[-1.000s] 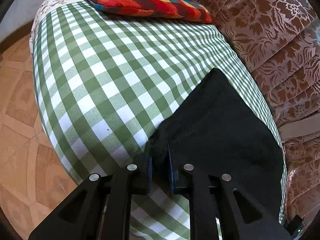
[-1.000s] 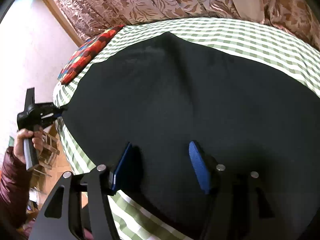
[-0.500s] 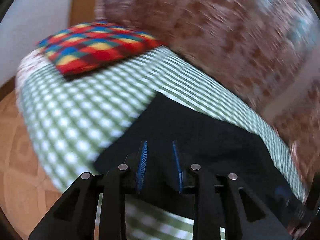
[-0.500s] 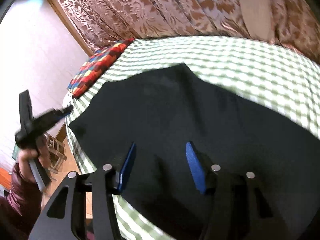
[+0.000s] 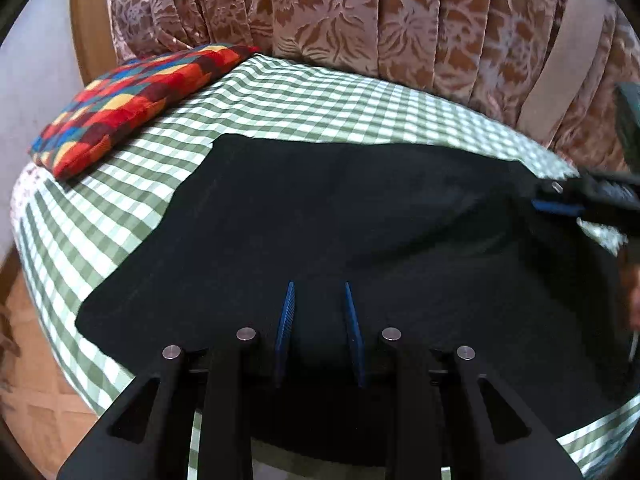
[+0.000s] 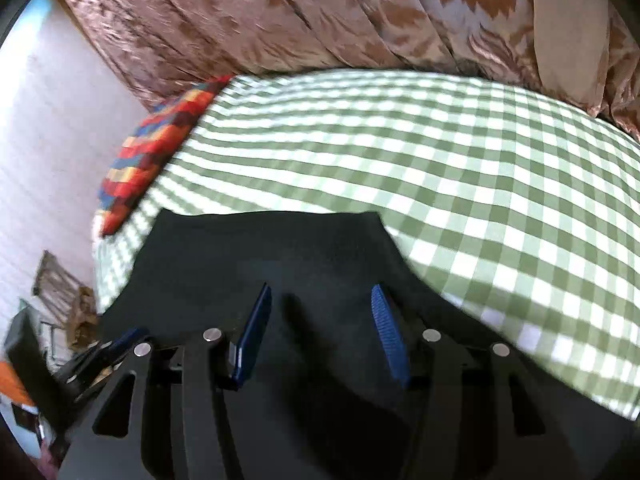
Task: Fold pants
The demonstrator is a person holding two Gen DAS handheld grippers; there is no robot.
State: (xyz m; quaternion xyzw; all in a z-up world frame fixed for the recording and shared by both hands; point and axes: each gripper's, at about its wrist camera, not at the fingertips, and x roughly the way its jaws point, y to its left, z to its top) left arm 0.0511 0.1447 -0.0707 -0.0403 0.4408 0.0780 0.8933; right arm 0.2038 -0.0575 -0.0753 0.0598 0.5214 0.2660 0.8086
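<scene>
Black pants (image 5: pixel 340 220) lie flat on the green checked cloth (image 5: pixel 304 96), already in a compact dark slab with straight edges; one squared corner (image 5: pixel 224 138) points toward the pillow

Left gripper (image 5: pixel 318 320) hovers over the near part of the fabric, blue pads (image 5: pixel 286 320) a narrow gap apart, nothing between them. Right gripper (image 6: pixel 320 328) also over the pants, jaws wide, empty. In the left view it shows at the far right edge (image 5: pixel 560 204), blurred

Handling guess: soft, limp, light knit or fleece, matte so not slippery, not fragile. Will drape and sag from any single pinch point, layers may slide apart. Best to pinch through all layers at an edge or at two corners, one per gripper, then carry across together

Around: multicoloured pillow (image 5: pixel 132 96) on the cloth's far left, near the corner but apart from the pants. Patterned brown curtain (image 5: pixel 360 20) behind. Cloth edge drops to a tiled floor (image 5: pixel 36 400) on the left. Plenty of bare cloth beyond the pants, nothing blocking a fold
</scene>
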